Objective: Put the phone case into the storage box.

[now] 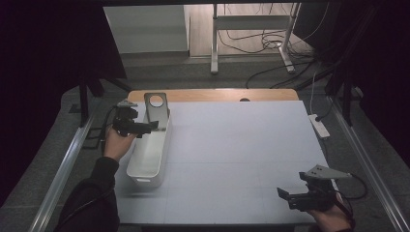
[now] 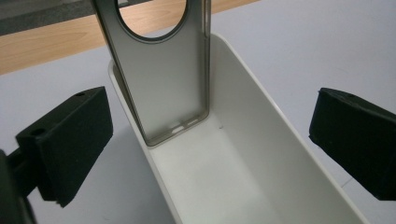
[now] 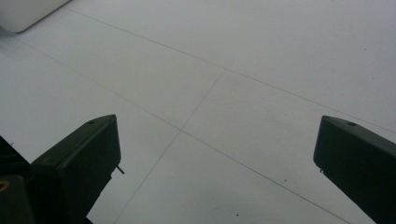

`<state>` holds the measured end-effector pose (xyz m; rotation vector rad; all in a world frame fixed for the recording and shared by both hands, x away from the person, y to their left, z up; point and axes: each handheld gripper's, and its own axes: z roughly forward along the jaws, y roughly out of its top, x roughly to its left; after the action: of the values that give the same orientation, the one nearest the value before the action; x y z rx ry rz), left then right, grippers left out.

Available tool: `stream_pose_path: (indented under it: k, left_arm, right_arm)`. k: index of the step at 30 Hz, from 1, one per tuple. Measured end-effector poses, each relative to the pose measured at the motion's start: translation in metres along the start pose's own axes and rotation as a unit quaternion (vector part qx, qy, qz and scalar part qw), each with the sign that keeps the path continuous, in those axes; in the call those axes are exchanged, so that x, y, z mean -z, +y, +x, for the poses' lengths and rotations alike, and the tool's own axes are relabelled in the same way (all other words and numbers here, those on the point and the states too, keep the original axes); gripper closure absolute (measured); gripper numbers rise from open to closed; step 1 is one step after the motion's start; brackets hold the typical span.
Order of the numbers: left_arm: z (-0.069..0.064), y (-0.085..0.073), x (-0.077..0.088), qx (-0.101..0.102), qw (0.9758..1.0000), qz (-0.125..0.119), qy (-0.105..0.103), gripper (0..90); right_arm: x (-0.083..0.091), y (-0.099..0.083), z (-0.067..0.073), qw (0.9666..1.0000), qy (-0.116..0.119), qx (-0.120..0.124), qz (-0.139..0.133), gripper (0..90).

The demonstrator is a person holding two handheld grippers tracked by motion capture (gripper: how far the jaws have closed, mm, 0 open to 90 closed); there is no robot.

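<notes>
A grey phone case (image 1: 157,110) with a round camera hole leans upright against the far end of a long white bin (image 1: 147,166) at the table's left. In the left gripper view the phone case (image 2: 163,88) stands inside the bin (image 2: 261,135), its lower edge on the bin's floor. My left gripper (image 1: 145,126) hovers over the bin's far half, open, jaws wide apart and nothing between them (image 2: 210,154). Over the table's near right corner my right gripper (image 1: 288,197) is open above bare white surface (image 3: 217,163).
A white mat (image 1: 241,154) covers the table, with a wooden edge (image 1: 217,94) at the back. A power strip (image 1: 319,125) lies off the right side. Metal rails run along both sides. A corner of the bin (image 3: 23,14) shows in the right gripper view.
</notes>
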<state>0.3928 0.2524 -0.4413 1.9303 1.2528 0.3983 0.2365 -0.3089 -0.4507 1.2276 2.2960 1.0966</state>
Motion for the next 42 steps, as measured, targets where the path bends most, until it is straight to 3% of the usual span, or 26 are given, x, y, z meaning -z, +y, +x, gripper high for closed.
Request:
stream_pose_path:
  k: [13, 42]
  left_arm:
    - [-0.013, -0.004, 0.009, -0.018, 0.9997, -0.006, -0.013, 0.4]
    - [-0.028, -0.022, 0.035, -0.029, 0.9990, -0.021, -0.028, 0.4]
  right_arm:
    - [0.000, 0.000, 0.000, 1.0000, 0.000, 0.000, 0.001, 0.7]
    - [0.000, 0.000, 0.000, 1.0000, 0.000, -0.002, 0.005, 0.0]
